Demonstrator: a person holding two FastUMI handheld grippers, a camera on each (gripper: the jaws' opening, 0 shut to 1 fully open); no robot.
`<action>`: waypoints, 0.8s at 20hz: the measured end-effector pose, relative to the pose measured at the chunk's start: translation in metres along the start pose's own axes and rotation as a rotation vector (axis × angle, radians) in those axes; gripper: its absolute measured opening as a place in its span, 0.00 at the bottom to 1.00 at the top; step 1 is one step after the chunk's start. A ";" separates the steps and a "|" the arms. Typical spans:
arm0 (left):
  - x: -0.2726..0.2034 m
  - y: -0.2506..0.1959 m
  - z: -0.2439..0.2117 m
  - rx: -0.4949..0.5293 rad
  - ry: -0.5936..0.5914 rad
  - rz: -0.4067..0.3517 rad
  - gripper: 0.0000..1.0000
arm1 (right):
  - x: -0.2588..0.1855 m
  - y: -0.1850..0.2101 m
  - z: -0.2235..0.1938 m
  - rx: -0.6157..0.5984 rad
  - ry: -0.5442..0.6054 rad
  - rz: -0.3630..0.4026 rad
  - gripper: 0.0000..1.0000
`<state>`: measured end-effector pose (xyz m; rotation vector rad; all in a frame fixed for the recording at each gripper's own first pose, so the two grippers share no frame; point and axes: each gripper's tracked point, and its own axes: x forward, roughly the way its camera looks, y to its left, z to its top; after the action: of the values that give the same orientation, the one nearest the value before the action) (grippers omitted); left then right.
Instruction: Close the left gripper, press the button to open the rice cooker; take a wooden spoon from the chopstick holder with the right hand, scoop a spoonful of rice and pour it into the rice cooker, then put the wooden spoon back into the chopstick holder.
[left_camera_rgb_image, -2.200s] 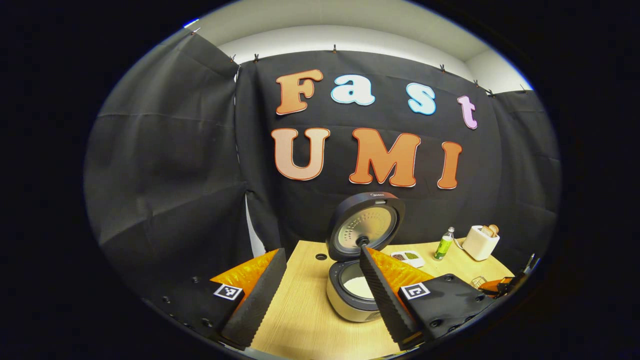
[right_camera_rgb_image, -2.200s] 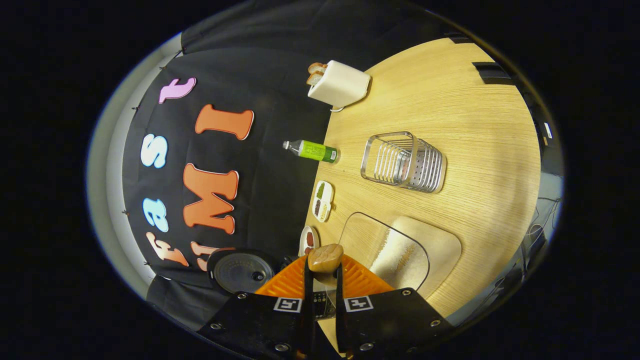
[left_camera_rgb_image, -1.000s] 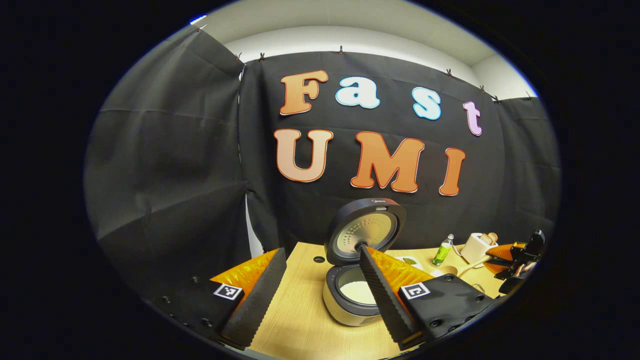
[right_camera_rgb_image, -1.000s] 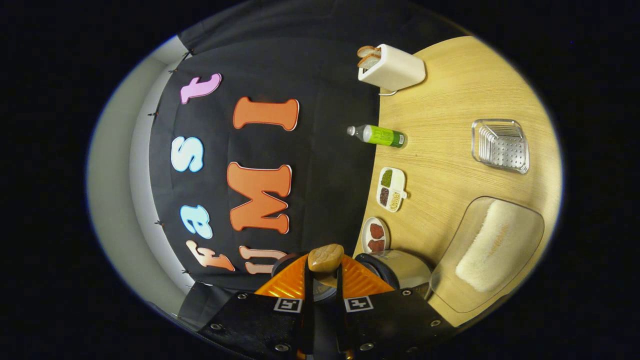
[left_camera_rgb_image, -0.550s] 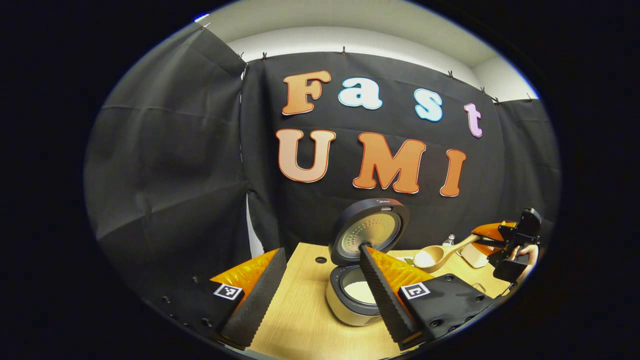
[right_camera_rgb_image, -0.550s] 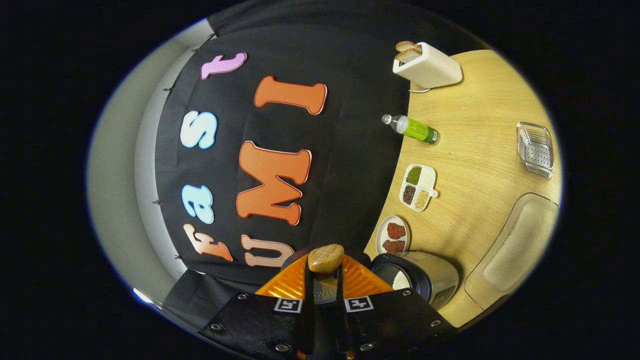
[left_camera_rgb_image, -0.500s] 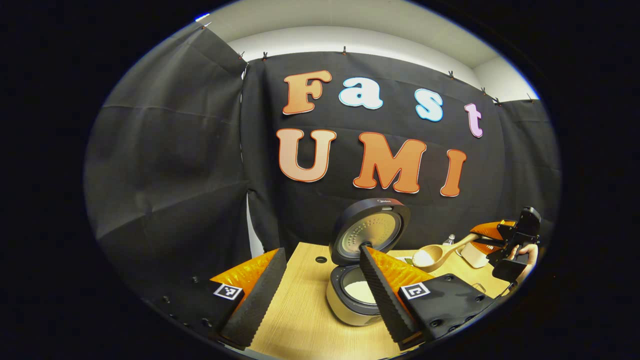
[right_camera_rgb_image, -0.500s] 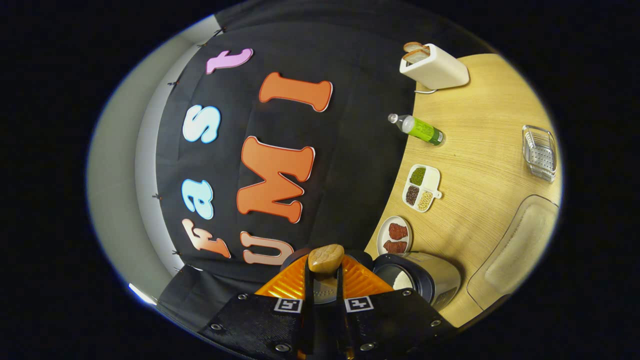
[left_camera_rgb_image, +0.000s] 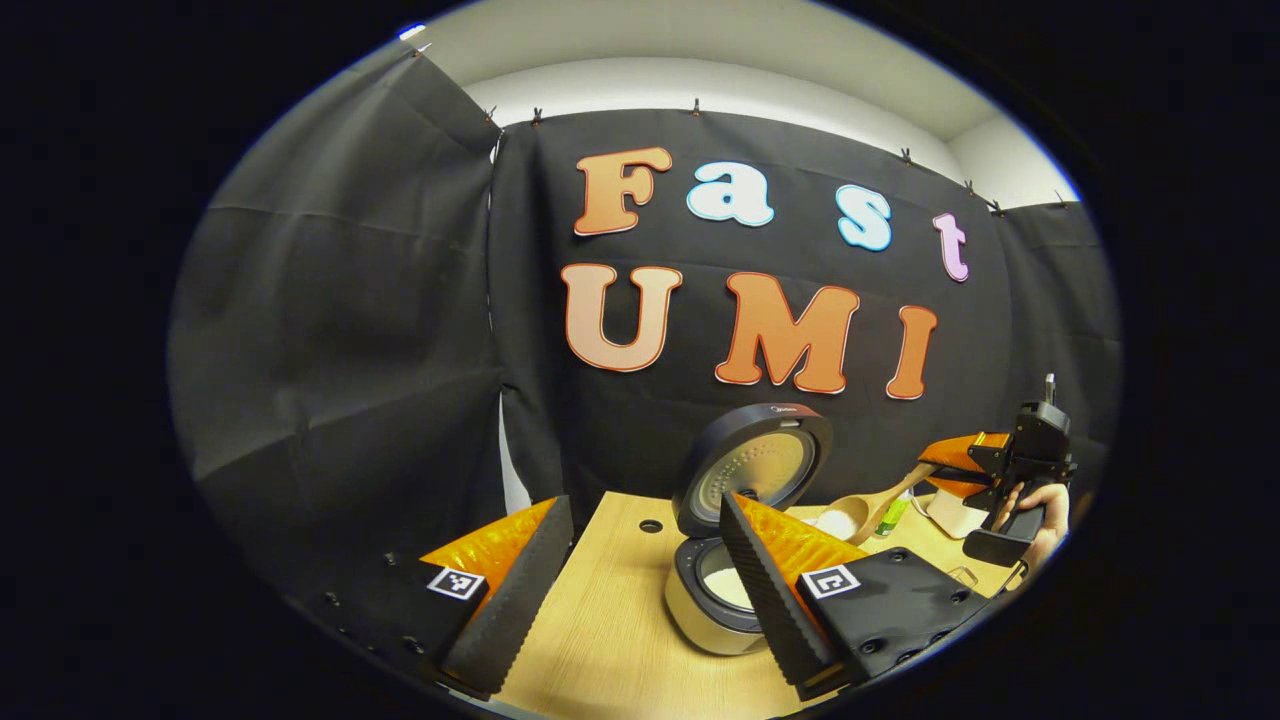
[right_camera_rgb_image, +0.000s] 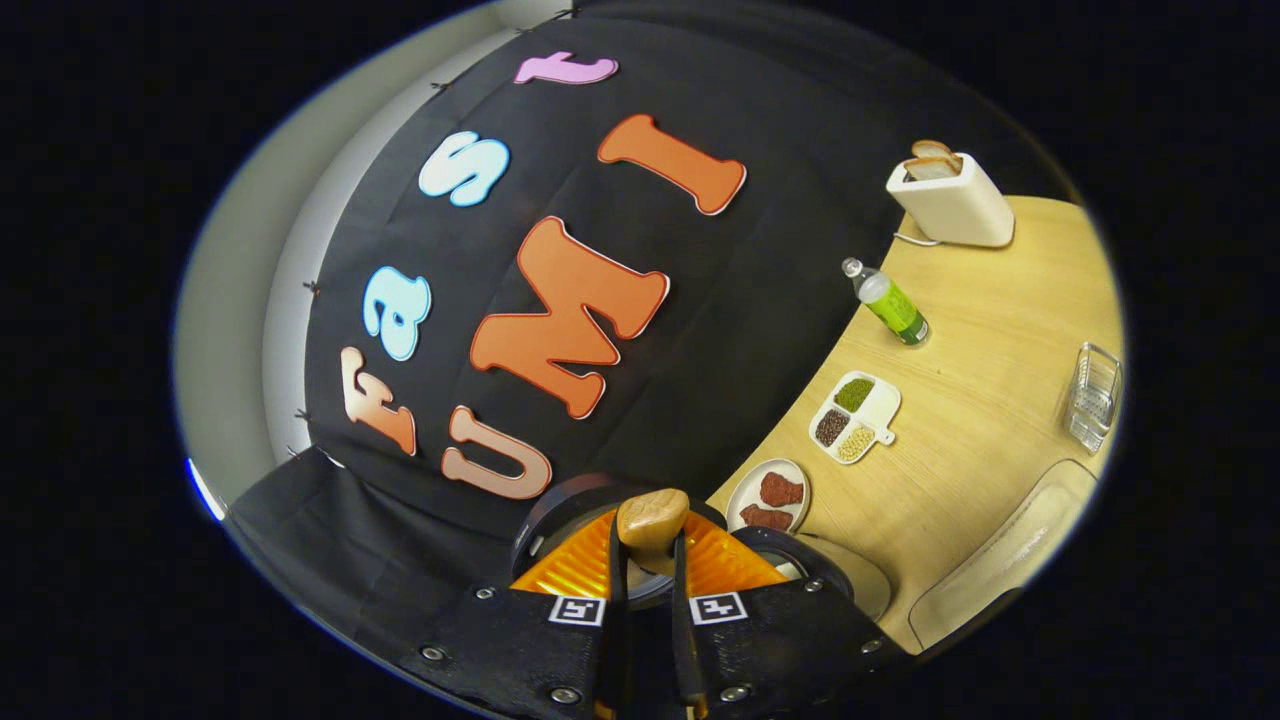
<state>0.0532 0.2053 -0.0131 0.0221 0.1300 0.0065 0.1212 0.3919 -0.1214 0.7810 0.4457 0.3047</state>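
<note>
While holding the pale wooden spoon (left_camera_rgb_image: 880, 498) level just to the right of the open, dark-lidded, silver-bodied round rice cooker (left_camera_rgb_image: 700, 615), keep the heaped white rice (left_camera_rgb_image: 830, 522) from sliding: no roll of the wrist before reaching the cooker's inner pot. Judged as the carry-and-pour step, with the button pressed, the lid up and the spoonful scooped. In the right gripper view, right gripper (right_camera_rgb_image: 648, 535) clamped on the handle's rounded end, both fingers pressing its sides. Move leftward and slightly down toward the cooker's mouth, clear of the raised lid (left_camera_rgb_image: 755, 465) behind it. Then tip slowly about the handle to drop the grains inside and not on the light wooden table (left_camera_rgb_image: 600, 640) in front of the cooker. Left gripper (left_camera_rgb_image: 642, 500) parked in front of the cooker, jaws wide apart, holding nothing; best left there, out of the spoon's path. For the return, wire chopstick holder (right_camera_rgb_image: 1092, 395) well to the right of the cooker, clear rice tray (right_camera_rgb_image: 1000, 560) nearer to it. Small mark on the lid's top rim, too small to read; square coded tags on both grippers, no legible words.
</note>
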 end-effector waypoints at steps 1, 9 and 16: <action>0.000 0.001 -0.001 -0.004 0.001 0.001 0.98 | 0.001 0.003 -0.001 -0.020 -0.001 0.001 0.17; 0.005 0.016 -0.001 -0.013 0.003 0.021 0.98 | 0.005 0.016 -0.012 -0.117 0.011 0.016 0.17; 0.004 0.019 -0.002 -0.010 0.005 0.024 0.98 | 0.007 0.021 -0.020 -0.212 0.021 0.021 0.16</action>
<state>0.0569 0.2248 -0.0150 0.0138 0.1344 0.0310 0.1151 0.4207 -0.1206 0.5760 0.4177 0.3739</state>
